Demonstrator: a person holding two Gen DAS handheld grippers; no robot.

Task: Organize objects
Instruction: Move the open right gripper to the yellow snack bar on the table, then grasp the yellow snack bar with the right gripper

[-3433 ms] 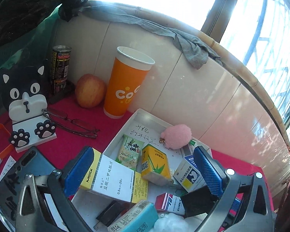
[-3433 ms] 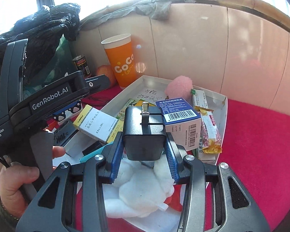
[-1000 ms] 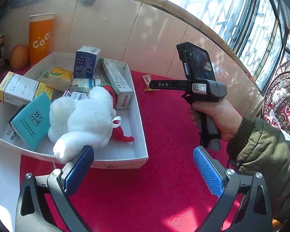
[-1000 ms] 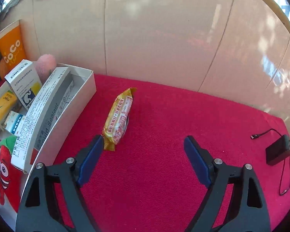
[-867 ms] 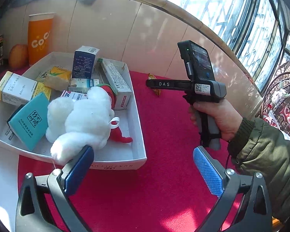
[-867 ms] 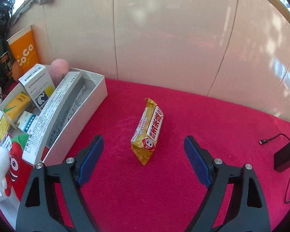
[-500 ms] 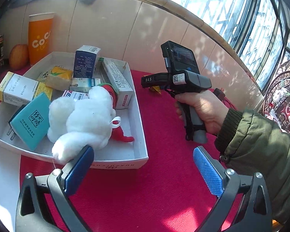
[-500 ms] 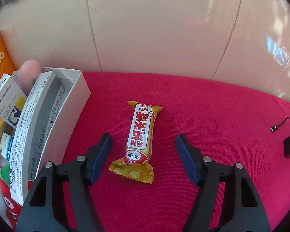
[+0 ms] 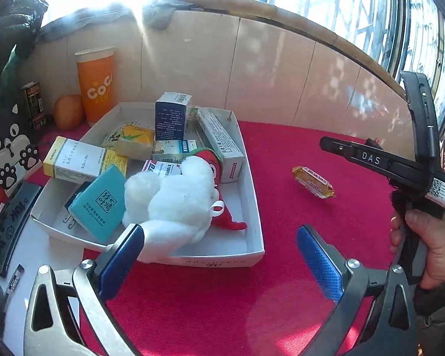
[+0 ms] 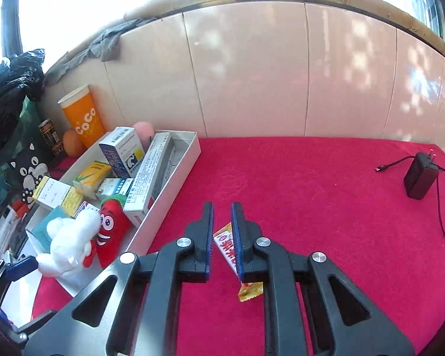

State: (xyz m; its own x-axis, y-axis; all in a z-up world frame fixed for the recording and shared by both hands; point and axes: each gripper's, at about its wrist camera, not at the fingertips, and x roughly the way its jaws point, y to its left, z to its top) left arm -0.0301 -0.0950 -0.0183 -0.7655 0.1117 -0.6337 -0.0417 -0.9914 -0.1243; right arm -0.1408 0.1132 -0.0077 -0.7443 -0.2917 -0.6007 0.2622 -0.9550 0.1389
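A yellow snack bar [image 10: 226,247] sits between the nearly closed blue pads of my right gripper [image 10: 222,233]. In the left wrist view the snack bar [image 9: 313,182] lies on the red cloth, right of the white box [image 9: 252,207]; the right gripper's tips are hidden there. The box holds several medicine cartons, a teal pack [image 9: 99,200], a white plush [image 9: 169,201] and a red chili toy [image 10: 109,225]. My left gripper [image 9: 219,264] is open and empty, just in front of the box's near wall.
A black charger with cable [image 10: 419,179] lies at the right on the red cloth. An orange cup [image 9: 96,89], an apple [image 9: 68,112], a can [image 9: 34,103] and a cat phone stand [image 9: 10,148] stand left of the box, against the tiled wall.
My right gripper has closed its jaws around the snack bar, which earlier lay free between the open fingers. The right hand has shifted right in the left view. My left gripper stays open.
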